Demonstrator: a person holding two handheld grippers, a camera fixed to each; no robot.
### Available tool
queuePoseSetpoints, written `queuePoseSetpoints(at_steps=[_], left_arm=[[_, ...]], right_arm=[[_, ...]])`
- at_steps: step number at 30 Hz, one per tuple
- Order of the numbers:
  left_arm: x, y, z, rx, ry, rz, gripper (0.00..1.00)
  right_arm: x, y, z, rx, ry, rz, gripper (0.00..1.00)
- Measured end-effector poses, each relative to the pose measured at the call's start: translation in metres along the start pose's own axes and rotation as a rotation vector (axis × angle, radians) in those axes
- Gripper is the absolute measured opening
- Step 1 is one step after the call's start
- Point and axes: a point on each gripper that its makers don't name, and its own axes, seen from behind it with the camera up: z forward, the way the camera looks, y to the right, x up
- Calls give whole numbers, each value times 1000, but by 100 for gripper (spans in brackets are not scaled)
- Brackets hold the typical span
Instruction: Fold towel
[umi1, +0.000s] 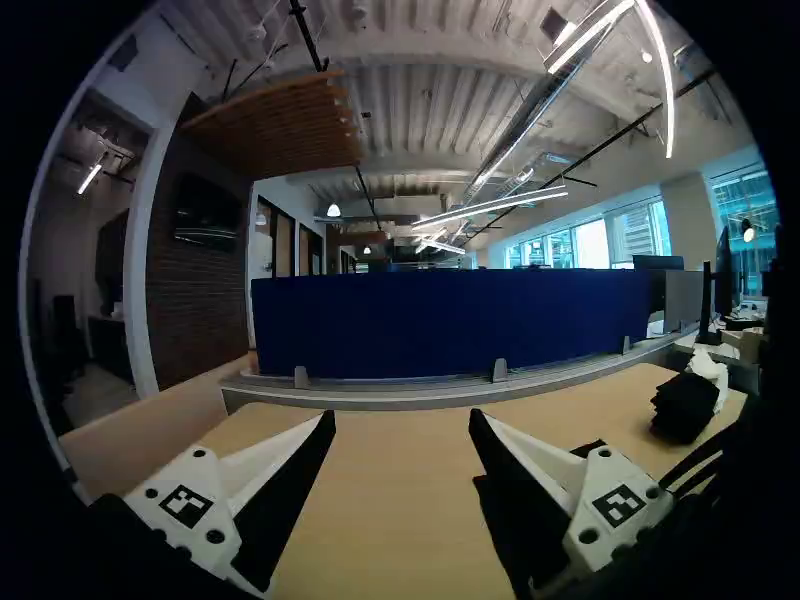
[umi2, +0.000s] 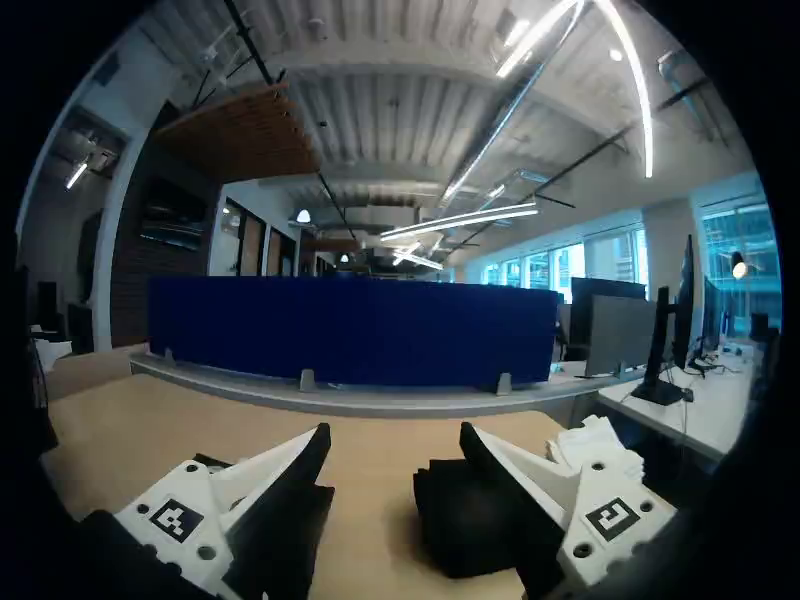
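Towel (umi2: 455, 510), black and seemingly folded into a thick block, is being shown lying on the bench (umi2: 150, 420), on the near side of the blue screen (umi2: 350, 335) and low in the gap of the right tool (umi2: 392, 430), close to one finger. A white pile (umi2: 600, 440) is being seen just beside it, also short of the screen.

The right tool is being held wide, and the block is not being pressed by its fingers. The left tool (umi1: 400, 415) is likewise being held wide and empty over bare bench, facing the screen. A black stack (umi1: 685, 402) is lying well off to its side, nearer than the screen. Whether that stack is the same towel cannot be told.

No flat, spread towel is being shown. The folding is therefore being judged either finished or not yet begun on a fresh piece, and which of the two cannot be told.
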Motion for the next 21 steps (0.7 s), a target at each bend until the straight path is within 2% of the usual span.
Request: queuePoseSetpoints(at_steps=[5,11,16,21], left_arm=[[10,-7,3,5,-25,-8,99],[19,-11,6,5,-47,-18,99],[19,-3,9,-21,-71,-11,99],[9,9,10,-77,-126,27,99]], right_arm=[[29,-5,-3,10,-20,8,100],[49,-9,-3,20,-37,8,100],[52,-14,-2,41,-65,2,100],[36,-27,0,101,-150,-47,100]])
